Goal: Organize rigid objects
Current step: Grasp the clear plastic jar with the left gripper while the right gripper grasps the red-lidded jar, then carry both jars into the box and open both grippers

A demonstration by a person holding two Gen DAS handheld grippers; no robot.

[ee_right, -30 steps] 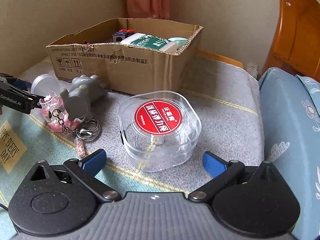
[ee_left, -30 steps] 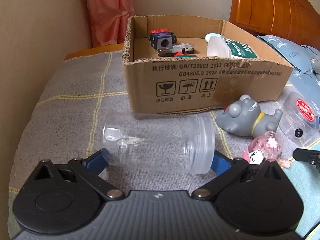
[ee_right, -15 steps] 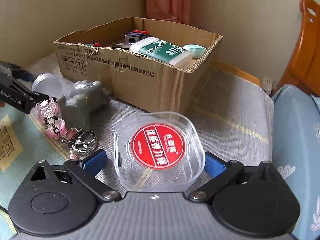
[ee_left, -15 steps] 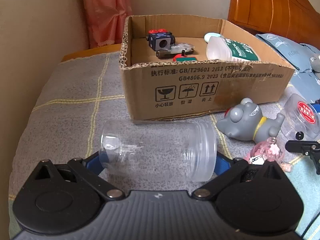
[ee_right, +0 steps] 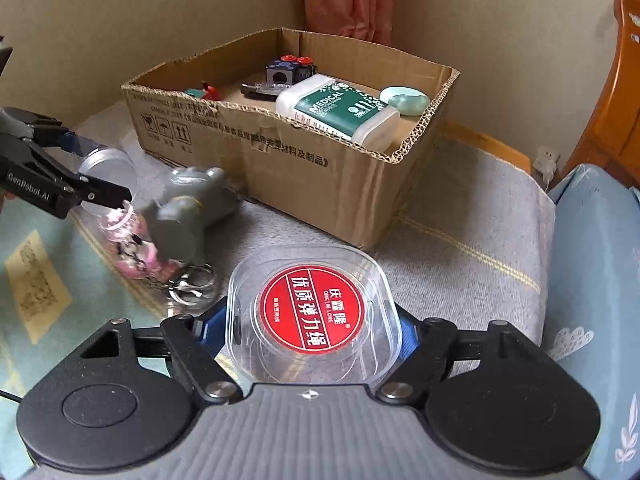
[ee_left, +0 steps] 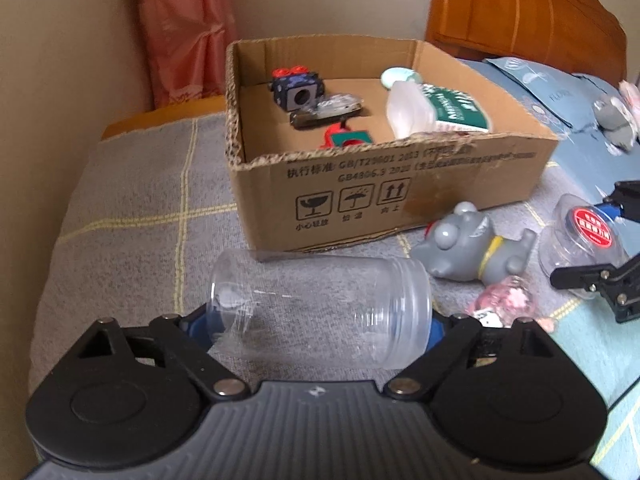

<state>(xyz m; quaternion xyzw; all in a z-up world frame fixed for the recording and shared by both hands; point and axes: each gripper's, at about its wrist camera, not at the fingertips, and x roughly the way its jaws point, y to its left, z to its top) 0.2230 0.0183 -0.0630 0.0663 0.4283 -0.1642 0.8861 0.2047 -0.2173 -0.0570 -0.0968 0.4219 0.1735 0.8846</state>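
My left gripper (ee_left: 318,326) is shut on a clear plastic jar (ee_left: 320,304), held sideways above the grey blanket in front of the cardboard box (ee_left: 400,196). My right gripper (ee_right: 310,326) is shut on a clear square case with a red round label (ee_right: 312,312), lifted off the bed. The same case (ee_left: 584,236) shows at the right of the left wrist view. The box holds a dark cube (ee_right: 286,72), a white and green container (ee_right: 340,108), a mint oval (ee_right: 404,100) and small tools. The left gripper with the jar (ee_right: 106,164) shows at the left of the right wrist view.
A grey toy animal (ee_left: 472,248) and a pink keychain charm (ee_left: 504,306) with metal rings (ee_right: 192,286) lie on the blanket by the box front. A wooden headboard (ee_left: 520,12) stands at the back right, a curtain (ee_left: 184,32) in the corner, a blue pillow (ee_right: 592,264) to the right.
My right gripper has closed on the red-labelled case and lifted it toward the box. My left gripper has raised the jar and come closer to the box.
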